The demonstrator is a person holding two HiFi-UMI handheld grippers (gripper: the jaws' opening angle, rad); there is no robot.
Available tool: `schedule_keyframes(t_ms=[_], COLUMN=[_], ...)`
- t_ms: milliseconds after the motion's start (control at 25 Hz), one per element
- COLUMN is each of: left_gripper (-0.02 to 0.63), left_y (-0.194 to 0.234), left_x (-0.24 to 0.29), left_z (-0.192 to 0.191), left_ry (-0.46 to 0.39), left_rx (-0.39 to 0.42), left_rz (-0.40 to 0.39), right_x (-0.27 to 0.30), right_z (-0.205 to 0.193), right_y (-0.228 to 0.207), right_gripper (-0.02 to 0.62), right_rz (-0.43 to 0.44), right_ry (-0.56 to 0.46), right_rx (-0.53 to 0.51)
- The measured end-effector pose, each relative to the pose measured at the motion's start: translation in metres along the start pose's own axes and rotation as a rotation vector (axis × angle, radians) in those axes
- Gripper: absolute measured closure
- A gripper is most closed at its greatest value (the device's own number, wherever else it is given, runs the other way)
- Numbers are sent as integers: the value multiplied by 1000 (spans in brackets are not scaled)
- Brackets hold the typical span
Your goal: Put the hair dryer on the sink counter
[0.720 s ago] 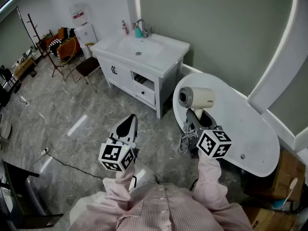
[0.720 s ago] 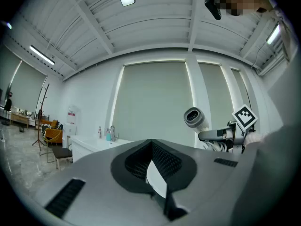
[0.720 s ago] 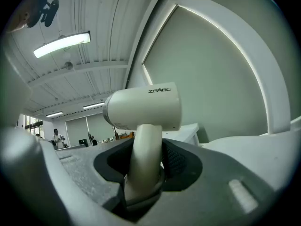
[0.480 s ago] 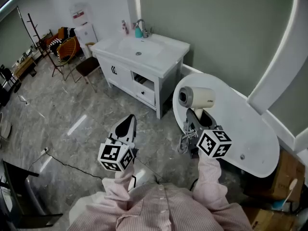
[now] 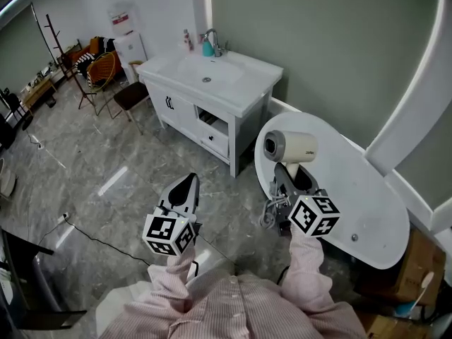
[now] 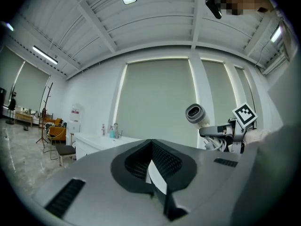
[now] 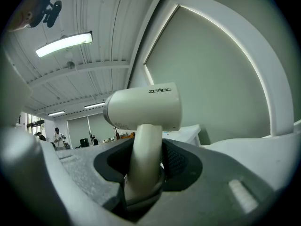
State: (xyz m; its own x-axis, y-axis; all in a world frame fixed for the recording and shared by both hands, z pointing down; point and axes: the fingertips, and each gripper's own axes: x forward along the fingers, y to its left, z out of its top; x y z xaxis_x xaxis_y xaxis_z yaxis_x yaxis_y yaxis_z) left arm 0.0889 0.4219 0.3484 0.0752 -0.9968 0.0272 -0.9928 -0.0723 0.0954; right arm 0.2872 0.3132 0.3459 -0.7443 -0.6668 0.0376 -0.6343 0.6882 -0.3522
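Scarcely anything shifts from half a second ago: right tongs (image 5: 286, 181) stay clamped on the handle of the upright hair dryer (image 5: 289, 147), over the oval counter (image 5: 367, 196), well apart from the sink counter (image 5: 244, 94); left tongs (image 5: 185, 187) are clenched, empty.

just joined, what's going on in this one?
A person works two handheld grippers. The right gripper has its jaws clamped on the handle of a cream hair dryer, held above a white oval table. The left gripper is shut and empty over the floor. The hair dryer is not yet on the sink counter ahead.
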Motion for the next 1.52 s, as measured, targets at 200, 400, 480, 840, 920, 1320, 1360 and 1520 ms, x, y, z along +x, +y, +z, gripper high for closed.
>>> schedule_keyframes(t_ms=[200, 400, 480, 840, 920, 1320, 1360, 1520], left_gripper=[609, 607, 607, 607, 607, 607, 607, 608], left_y=[8, 25, 34, 94, 110, 183, 188, 209], left_x=[9, 30, 43, 117, 136, 244, 253, 286], left_z=[-4, -7, -11, -14, -13, -15, -14, -7], left_ry=[8, 9, 14, 33, 40, 66, 67, 69], left_rx=[-14, -18, -22, -37, -41, -66, -69, -68], left_rz=[12, 18, 21, 15, 11, -38, -47, -76], right_x=[12, 38, 53, 140, 163, 270, 278, 310], right_z=[-3, -4, -6, -2, 1, 2, 4, 11], right_y=[-6, -15, -22, -47, -51, -89, -91, -100], right_gripper=[430, 430, 430, 430, 430, 430, 430, 430], right_rz=[5, 9, 8, -9, -17, -80, -87, -112], right_ry=[8, 7, 9, 10, 10, 25, 23, 15], right_rx=[26, 40, 45, 59, 63, 90, 94, 99])
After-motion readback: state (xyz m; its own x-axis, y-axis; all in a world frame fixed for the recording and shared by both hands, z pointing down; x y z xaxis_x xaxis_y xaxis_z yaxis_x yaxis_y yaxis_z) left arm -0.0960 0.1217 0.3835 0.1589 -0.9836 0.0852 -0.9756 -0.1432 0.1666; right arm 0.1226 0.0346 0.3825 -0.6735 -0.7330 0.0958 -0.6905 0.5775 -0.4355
